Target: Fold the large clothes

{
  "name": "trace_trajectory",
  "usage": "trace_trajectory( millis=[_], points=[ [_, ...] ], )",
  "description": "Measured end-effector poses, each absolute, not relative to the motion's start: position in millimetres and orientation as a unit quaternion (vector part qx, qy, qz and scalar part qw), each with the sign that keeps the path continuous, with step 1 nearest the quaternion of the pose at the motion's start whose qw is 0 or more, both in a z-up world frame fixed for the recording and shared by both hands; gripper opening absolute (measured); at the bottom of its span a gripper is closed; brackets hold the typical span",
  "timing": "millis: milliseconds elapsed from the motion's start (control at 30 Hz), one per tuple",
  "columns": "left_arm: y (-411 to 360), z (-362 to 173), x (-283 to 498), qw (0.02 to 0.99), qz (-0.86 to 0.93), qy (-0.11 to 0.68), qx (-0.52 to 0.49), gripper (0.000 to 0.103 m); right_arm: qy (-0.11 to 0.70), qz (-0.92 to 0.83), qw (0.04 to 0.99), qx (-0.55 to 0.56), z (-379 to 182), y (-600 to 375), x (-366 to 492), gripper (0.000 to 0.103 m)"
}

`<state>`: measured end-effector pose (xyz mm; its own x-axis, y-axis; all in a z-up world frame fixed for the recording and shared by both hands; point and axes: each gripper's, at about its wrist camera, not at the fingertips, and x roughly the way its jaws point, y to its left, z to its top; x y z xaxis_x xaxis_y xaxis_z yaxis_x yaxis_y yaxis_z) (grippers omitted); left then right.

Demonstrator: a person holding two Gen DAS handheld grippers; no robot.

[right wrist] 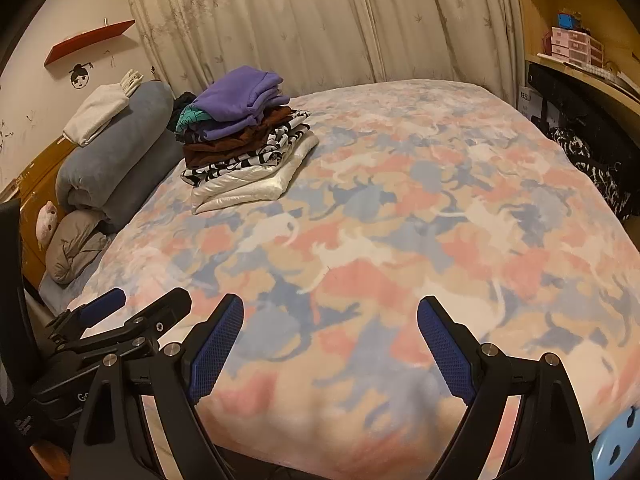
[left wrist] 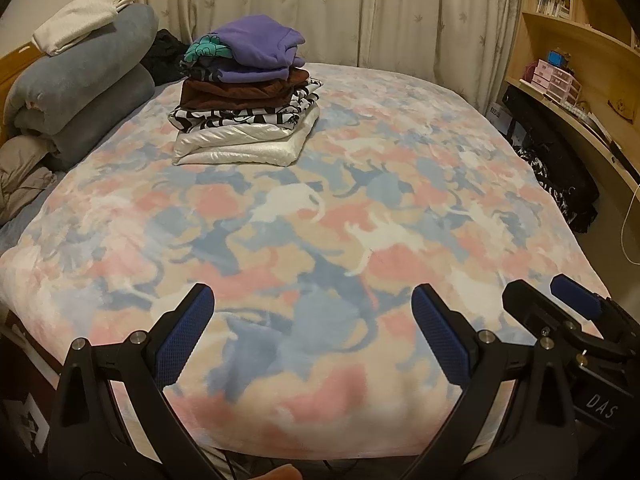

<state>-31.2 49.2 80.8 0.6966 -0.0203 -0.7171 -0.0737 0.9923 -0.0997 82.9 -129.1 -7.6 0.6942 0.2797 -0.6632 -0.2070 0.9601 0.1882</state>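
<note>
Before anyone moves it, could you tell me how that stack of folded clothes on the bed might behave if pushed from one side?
The stack of folded clothes would probably lean or shed layers: it is tall and unevenly piled. The shiny white bottom garment looks slick, so upper layers may slide.

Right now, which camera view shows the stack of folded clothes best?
The left wrist view: the stack of folded clothes sits nearly front-on, with every layer visible from the purple top to the white bottom. The right wrist view shows it smaller and slanted.
</note>
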Motion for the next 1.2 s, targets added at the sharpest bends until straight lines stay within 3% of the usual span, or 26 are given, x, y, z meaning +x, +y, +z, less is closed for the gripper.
trace_trajectory(
  millis=[1200],
  points=[
    [49.4, 69.5, -22.3, 0.912, 0.015, 0.406, -0.055, 0.099, 0.370, 0.113, 0.921, 0.038, -19.9, -129.7, 86.5, 0.090]
  ],
)
